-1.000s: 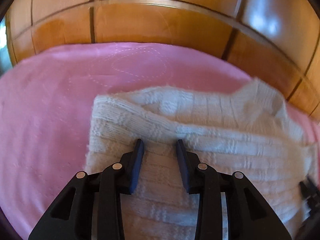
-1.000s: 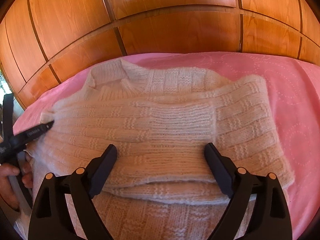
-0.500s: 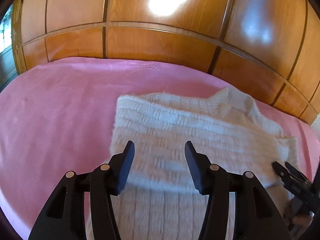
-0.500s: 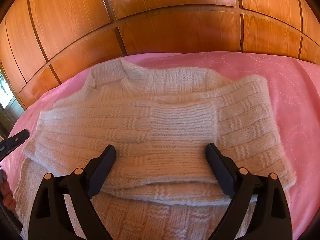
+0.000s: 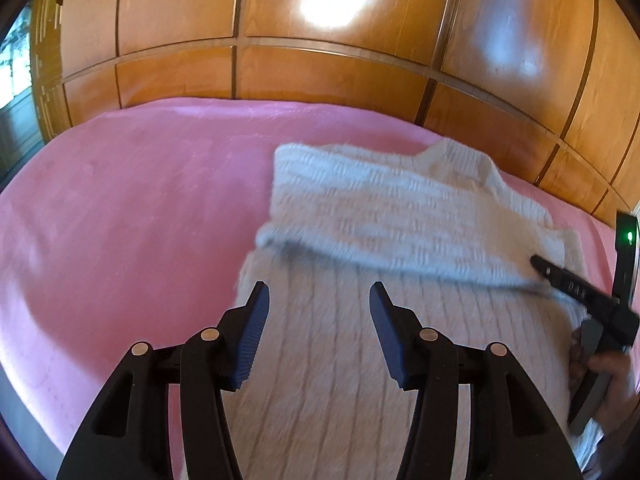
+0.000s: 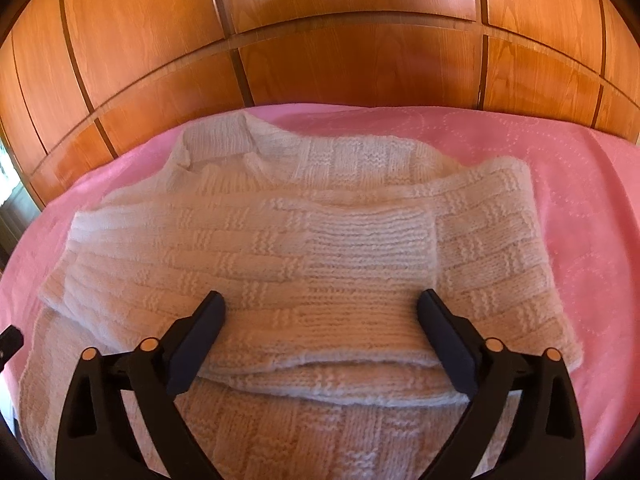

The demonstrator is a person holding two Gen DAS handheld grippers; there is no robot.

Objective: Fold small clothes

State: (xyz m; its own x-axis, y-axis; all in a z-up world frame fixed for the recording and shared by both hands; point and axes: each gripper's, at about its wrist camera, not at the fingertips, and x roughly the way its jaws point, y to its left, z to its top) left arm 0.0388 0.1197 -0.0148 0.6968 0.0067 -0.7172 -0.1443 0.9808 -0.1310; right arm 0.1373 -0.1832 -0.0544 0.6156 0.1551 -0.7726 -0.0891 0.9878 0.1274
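A white knitted sweater (image 6: pixel 320 240) lies on the pink bedspread (image 6: pixel 580 180), collar at the far side, both sleeves folded across the chest. My right gripper (image 6: pixel 322 300) hovers over the near edge of the folded sleeves. Its jaws are opening wide, and the knit lies under them, not pinched. In the left wrist view the sweater (image 5: pixel 400 220) fills the right half. My left gripper (image 5: pixel 318 300) is open above the sweater's lower body, gripping nothing. One finger of the right gripper (image 5: pixel 568 282) rests at the sweater's right edge, with a hand (image 5: pixel 612 372) behind it.
Glossy wooden panels (image 5: pixel 320 80) rise right behind the bed. Bare pink bedspread (image 5: pixel 140 200) spreads to the left of the sweater, and more shows to its right in the right wrist view. A dark device with a green light (image 5: pixel 628 236) stands at the right edge.
My left gripper drew back and left from the folded sleeve, its jaws spread wider, and it slid almost out of the right wrist view. The right jaws widened slightly; the hand stayed put.
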